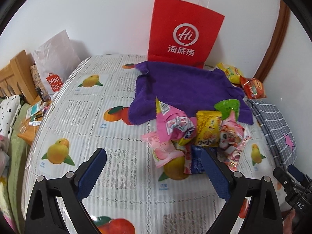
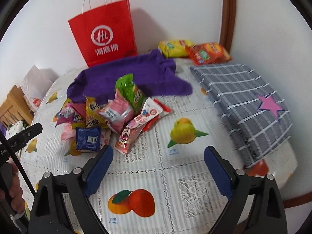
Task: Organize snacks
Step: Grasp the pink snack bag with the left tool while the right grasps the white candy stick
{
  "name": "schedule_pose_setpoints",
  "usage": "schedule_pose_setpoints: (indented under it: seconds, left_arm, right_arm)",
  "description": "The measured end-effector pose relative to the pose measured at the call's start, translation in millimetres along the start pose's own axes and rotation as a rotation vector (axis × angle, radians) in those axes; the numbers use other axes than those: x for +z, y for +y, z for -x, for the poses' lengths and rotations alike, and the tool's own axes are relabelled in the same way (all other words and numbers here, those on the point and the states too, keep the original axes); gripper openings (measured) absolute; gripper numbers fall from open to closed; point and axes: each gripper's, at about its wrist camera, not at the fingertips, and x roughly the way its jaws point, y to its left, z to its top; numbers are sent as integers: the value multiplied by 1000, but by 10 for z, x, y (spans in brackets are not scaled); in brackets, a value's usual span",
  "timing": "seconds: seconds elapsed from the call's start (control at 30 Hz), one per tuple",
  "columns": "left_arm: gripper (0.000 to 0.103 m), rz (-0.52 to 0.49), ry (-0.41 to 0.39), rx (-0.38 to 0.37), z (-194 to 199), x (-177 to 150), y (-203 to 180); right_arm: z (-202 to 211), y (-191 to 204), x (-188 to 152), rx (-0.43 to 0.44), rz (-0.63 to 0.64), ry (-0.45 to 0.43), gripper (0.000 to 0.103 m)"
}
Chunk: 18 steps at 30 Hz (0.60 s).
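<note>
Only the right view shows the blue packet's (image 2: 88, 139) barcode; print seems blurred.

Glossy foil snack pkts (image 2: 115, 115), fuzzy purple cloth (image 1: 187, 83).

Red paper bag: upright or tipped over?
Upright: the red paper bag stands at the wall, handles up, behind the purple towel.

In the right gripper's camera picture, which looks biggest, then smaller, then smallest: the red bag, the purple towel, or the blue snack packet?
1. purple towel and red bag: look about alike, so no ranking.
2. blue snack packet: clearly smallest, though nearest.
</note>
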Motion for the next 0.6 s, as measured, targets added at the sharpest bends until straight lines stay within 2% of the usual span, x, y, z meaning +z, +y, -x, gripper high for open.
schedule_pose_setpoints:
  seconds: [0.3, 0.5, 0.6]
  left_arm:
    - [97, -20, 11, -32, -392, 207, -231]
    - [97, -52, 52, 1, -781, 316, -381]
    - [97, -47, 68, -10, -920, 361, -389]
  right_arm:
    - [-316, -59, 35, 54, -32, 39, 92]
    - [-513, -87, 104, 70, -28, 56, 92]
    - [-636, -48, 129, 76, -21, 67, 92]
